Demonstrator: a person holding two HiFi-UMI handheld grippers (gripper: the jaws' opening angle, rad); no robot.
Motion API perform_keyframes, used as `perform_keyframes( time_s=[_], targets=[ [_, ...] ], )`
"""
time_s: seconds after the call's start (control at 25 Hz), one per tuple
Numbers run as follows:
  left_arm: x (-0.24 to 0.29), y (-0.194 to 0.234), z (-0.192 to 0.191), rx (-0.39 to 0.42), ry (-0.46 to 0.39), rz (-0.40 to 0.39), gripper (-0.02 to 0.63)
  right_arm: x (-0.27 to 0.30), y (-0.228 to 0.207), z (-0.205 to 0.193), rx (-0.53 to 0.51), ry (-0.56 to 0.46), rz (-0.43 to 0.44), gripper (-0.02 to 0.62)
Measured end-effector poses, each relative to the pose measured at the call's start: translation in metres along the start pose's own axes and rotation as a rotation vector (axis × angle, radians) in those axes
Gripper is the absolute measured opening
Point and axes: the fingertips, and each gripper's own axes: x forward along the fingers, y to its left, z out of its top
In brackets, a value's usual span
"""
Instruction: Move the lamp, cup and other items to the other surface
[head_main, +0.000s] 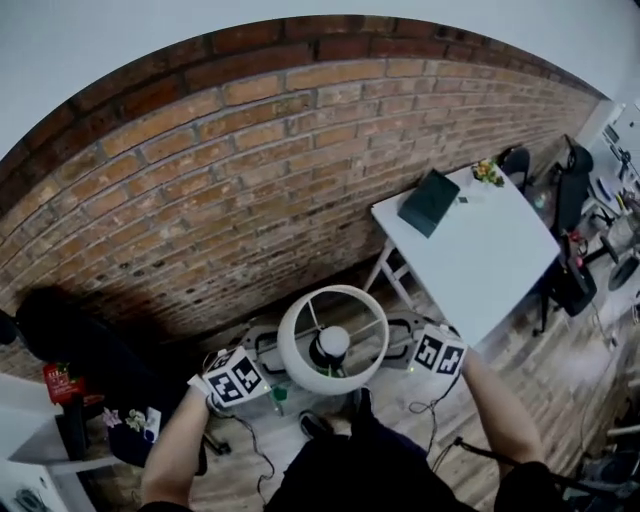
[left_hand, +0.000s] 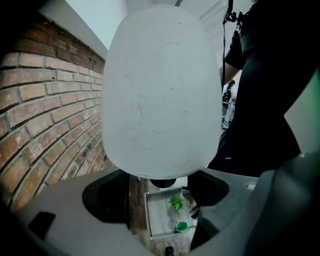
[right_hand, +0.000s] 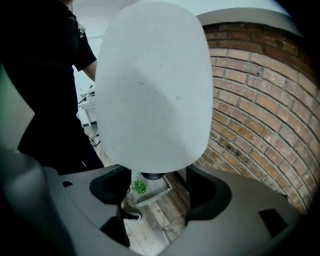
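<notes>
The lamp (head_main: 332, 340) hung in the air in front of the person, its white shade caught between the two grippers. The left gripper (head_main: 265, 360) sat on the lamp's left and the right gripper (head_main: 405, 345) on its right. In the left gripper view the shade (left_hand: 160, 90) filled the frame just past the left gripper (left_hand: 160, 200), whose jaws stood wide apart and clasped nothing. The right gripper (right_hand: 155, 200) showed the same, with jaws spread and the shade (right_hand: 152, 85) against their tips. The lamp seemed to be carried by pressure from both sides, not by a pinch.

The shade looked light and thin over a wire frame, so it would likely dent or slide under a hard squeeze. The base was out of sight and probably carried most of the weight. The dark fitting under the shade looked like the firmer place to hold.

Far beneath the lamp a small table (left_hand: 152, 220) held a plant (left_hand: 176, 202) and a green cup (left_hand: 182, 226). The white table (head_main: 480, 250) stood beyond the lamp to its right, well apart.
</notes>
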Motion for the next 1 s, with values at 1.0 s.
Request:
perform_keyframes(
  time_s=[1.0],
  targets=[
    [0.199,0.015,0.241,0.11,-0.02,-0.093,0.36,-0.224,-0.094,-0.181,0.138,-0.112,-0.152,0.339]
  ],
)
